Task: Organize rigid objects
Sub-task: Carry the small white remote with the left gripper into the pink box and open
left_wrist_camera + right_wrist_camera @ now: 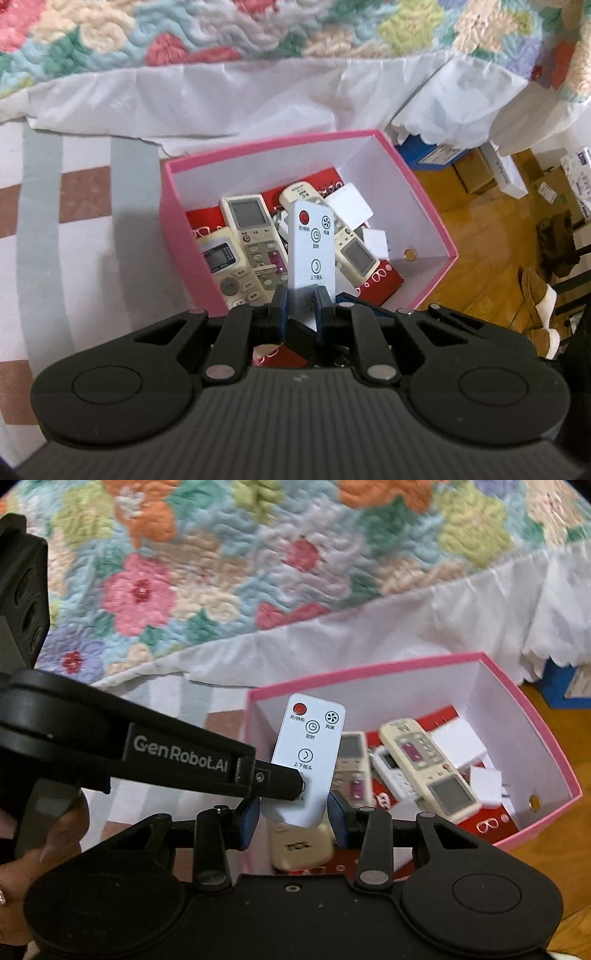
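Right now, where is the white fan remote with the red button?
The white fan remote is held upright over the pink box by its lower end in the left tongs, above the beige remotes inside.

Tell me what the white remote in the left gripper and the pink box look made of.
White remote: looks like smooth hard plastic, with a flat matte face and printed icons around a red button. Pink box: likely paper-covered cardboard, with thin straight walls, crisp folded corners and a plain white matte lining. The left gripper clamps the remote's lower end.
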A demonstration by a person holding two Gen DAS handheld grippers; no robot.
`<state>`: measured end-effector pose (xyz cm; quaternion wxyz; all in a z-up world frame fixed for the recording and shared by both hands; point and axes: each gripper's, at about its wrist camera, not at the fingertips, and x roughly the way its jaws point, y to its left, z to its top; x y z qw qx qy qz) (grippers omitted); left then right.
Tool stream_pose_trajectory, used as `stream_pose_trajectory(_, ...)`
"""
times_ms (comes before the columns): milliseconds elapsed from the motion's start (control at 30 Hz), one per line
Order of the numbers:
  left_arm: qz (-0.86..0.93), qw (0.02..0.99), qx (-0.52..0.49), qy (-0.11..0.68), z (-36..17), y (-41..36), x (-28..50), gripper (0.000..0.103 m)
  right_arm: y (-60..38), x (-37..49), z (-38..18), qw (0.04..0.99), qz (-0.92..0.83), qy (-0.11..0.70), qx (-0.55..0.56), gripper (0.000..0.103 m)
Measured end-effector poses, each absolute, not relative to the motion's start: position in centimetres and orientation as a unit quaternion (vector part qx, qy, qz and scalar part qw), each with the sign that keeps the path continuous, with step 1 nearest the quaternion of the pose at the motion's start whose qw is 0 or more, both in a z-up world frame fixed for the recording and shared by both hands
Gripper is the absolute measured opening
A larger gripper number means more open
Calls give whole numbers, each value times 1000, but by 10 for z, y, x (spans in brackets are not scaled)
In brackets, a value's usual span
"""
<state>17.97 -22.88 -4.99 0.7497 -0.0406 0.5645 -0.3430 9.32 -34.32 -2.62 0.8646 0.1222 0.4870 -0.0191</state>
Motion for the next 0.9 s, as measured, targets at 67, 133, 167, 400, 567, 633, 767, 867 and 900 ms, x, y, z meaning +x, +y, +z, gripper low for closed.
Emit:
stream_pose_trajectory(67,-340,747,-36,571,-58,-238,181,13,-349,95,-34,859,-25,495,129,45)
stream_pose_trajectory(133,-333,750,-29,571,-64,-245,181,14,-354,96,-40,855,-30,502,125,45)
stream_pose_trajectory(167,-329,752,-22,570,-67,-248,180,14,-356,97,-45,853,-32,506,122,45)
stream_pose_trajectory(400,-302,775,-10,555,-64,-242,174,19,-365,93,-56,849,-35,514,113,46)
stream_pose_trajectory(567,-307,791,19,529,-39,-218,153,22,-365,69,-36,860,-3,491,141,46)
stream_pose_trajectory(633,-299,796,24,526,-29,-207,145,22,-358,60,-28,863,6,485,139,46)
stream_pose_trajectory(767,-290,805,21,518,-8,-182,126,28,-343,45,-8,872,34,469,135,46)
stream_pose_trajectory(867,-275,819,27,504,11,-165,108,33,-334,35,11,880,52,457,122,46)
stream_pose_trajectory(900,-271,822,26,501,16,-159,102,34,-332,33,16,882,55,453,120,46)
